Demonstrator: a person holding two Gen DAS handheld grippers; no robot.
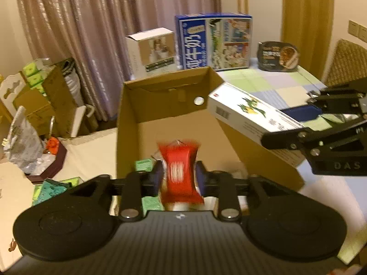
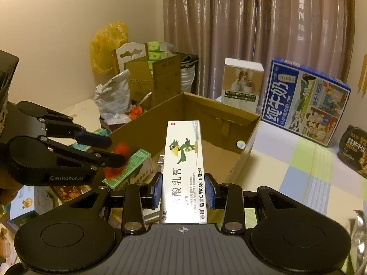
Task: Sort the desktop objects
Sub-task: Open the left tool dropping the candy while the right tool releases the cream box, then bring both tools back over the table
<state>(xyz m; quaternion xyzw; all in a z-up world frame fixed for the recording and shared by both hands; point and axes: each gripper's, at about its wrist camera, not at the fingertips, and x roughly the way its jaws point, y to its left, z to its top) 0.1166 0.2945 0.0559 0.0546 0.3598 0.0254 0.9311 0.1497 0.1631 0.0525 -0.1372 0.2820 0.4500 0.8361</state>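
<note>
Both grippers tilt down over the cardboard box (image 2: 229, 123) (left (image 1: 180, 176) seemingly gripping).

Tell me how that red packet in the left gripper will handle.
The red packet looks pinched into a waist between the fingers, so it is probably soft and light. Its crimped top suggests a film wrapper, possibly slippery. Blur hides finer detail.

Cream walls (image 2: 57, 23), mauve pleated curtain (image 1: 110, 23), ochre drape (image 1: 307, 23), pastel checked tablecloth (image 2: 309, 167), perhaps a woven chair back (image 1: 348, 61), dim warm light.
</note>
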